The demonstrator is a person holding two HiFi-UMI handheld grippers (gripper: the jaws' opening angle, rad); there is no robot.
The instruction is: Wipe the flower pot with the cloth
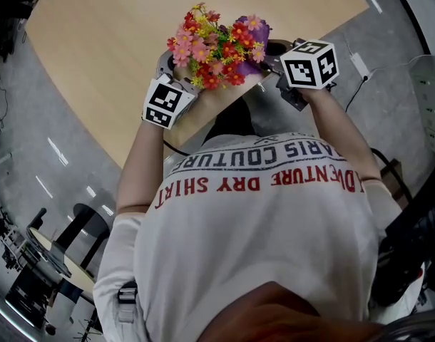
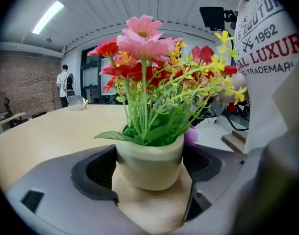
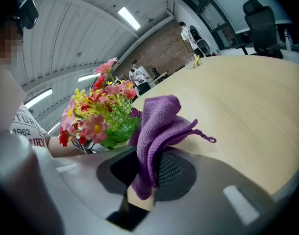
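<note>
A cream flower pot [image 2: 149, 163] with pink, red and yellow artificial flowers [image 1: 216, 48] stands near the edge of the round wooden table [image 1: 118, 41]. My left gripper [image 1: 176, 73] is shut on the pot, with a black pad against each side. In the head view the flowers hide the pot. My right gripper [image 1: 278, 57] is shut on a purple cloth [image 3: 157, 131], which bunches up above its jaws. The cloth [image 1: 259, 28] sits just right of the flowers [image 3: 98, 116], close to the pot; I cannot tell whether it touches it.
The table's edge runs right under both grippers, with grey floor beyond. A white power strip [image 1: 360, 66] and cables lie on the floor at the right. Several people [image 3: 139, 75] stand far off by a brick wall. A small yellow object [image 3: 196, 60] lies at the table's far side.
</note>
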